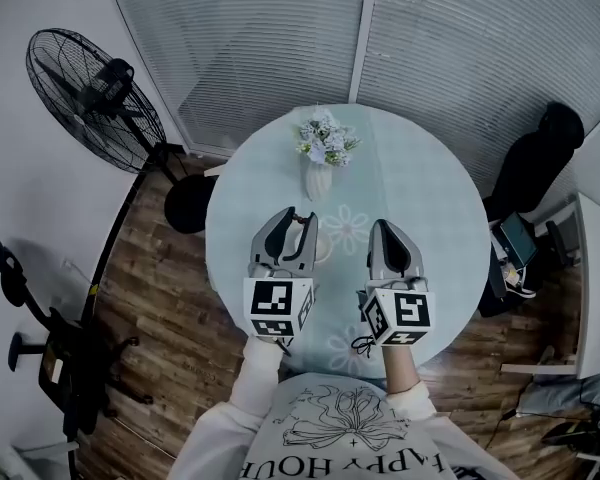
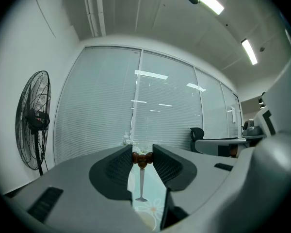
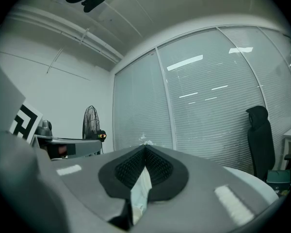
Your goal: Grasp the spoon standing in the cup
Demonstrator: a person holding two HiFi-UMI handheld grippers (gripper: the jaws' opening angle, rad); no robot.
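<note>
In the left gripper view my left gripper [image 2: 142,155] is shut on the spoon [image 2: 141,181]. Its pads press on the brown bow-shaped knob at the spoon's top. The silver stem hangs straight down and its small bowl ends above the pale table. In the head view the left gripper [image 1: 298,218] is over the round table [image 1: 430,228], and a white cup [image 1: 324,249] shows partly beside its right jaw. My right gripper [image 1: 385,230] hovers to the right of the cup. Its jaws [image 3: 145,148] are shut with nothing between them.
A white vase with pale flowers [image 1: 322,158] stands on the table beyond the cup. A black standing fan [image 1: 90,88] and a black stool [image 1: 188,204] are to the left. A black chair [image 1: 535,163] stands at the right, and window blinds close off the back.
</note>
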